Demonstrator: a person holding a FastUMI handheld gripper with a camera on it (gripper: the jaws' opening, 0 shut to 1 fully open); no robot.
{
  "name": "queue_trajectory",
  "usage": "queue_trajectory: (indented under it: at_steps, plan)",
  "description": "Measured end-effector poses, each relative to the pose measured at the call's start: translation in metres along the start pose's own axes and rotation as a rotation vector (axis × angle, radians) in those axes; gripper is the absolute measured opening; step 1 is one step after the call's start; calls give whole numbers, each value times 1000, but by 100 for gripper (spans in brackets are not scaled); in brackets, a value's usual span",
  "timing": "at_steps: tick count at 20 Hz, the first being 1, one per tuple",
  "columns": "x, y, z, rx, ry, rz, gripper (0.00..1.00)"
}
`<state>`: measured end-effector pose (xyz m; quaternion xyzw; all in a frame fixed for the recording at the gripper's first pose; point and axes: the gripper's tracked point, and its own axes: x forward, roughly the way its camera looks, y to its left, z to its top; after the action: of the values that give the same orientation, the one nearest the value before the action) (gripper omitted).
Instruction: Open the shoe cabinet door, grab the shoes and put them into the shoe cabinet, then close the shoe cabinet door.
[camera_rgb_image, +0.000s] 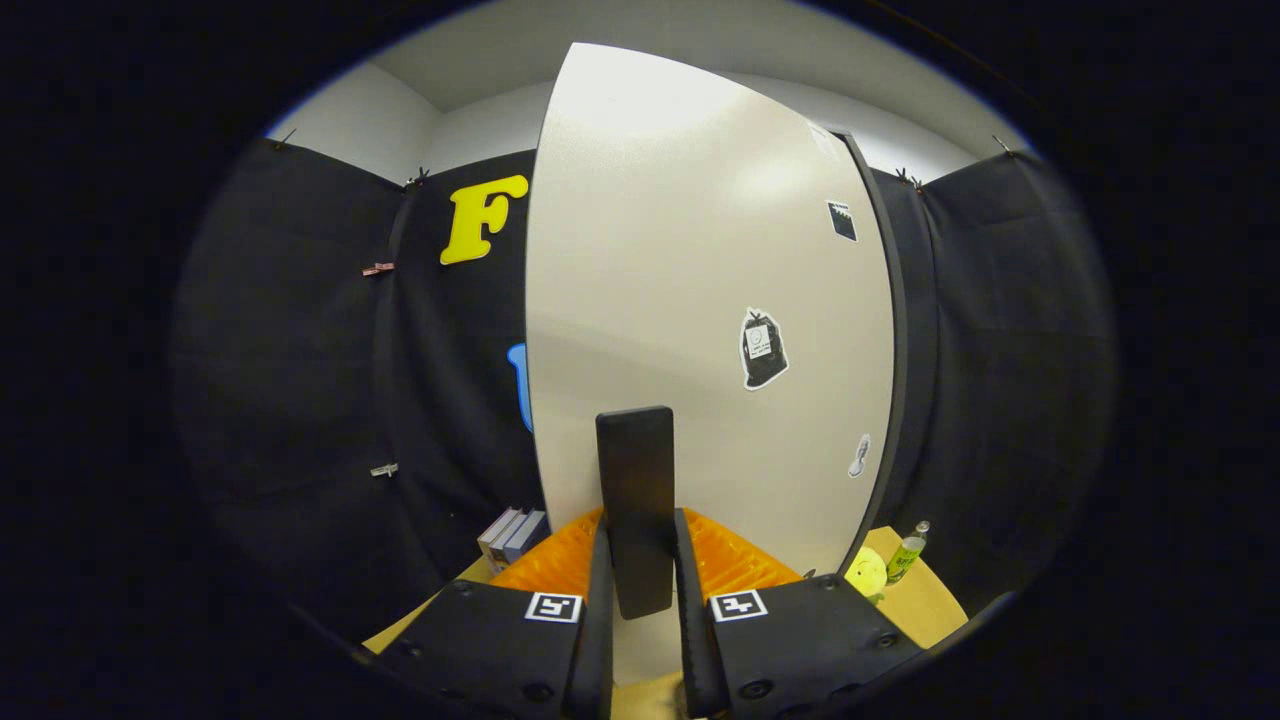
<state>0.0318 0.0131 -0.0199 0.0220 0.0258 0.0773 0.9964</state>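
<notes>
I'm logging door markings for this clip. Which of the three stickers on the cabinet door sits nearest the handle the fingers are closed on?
The black bag-shaped sticker, mid-door and just up from the dark handle in the gripper. The small pale sticker and the dark square sticker lie out by the door's far edge.

This is a recording booth set up inside a plain room, not a lived-in home: black cloth (300, 330) hangs pinned with clips (378, 269) in front of bare white walls (350, 120). A pale cabinet door (690, 300) with stickers stands on a wooden table (925, 600) beside staged props: an orange mat (730, 565), books (510, 535), a small green bottle (907, 555)
</notes>
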Motion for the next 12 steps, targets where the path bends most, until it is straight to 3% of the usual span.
queue_trajectory:
  at_steps: [12]
  plan:
    - [-84,-90,2,-15,12,0,31]
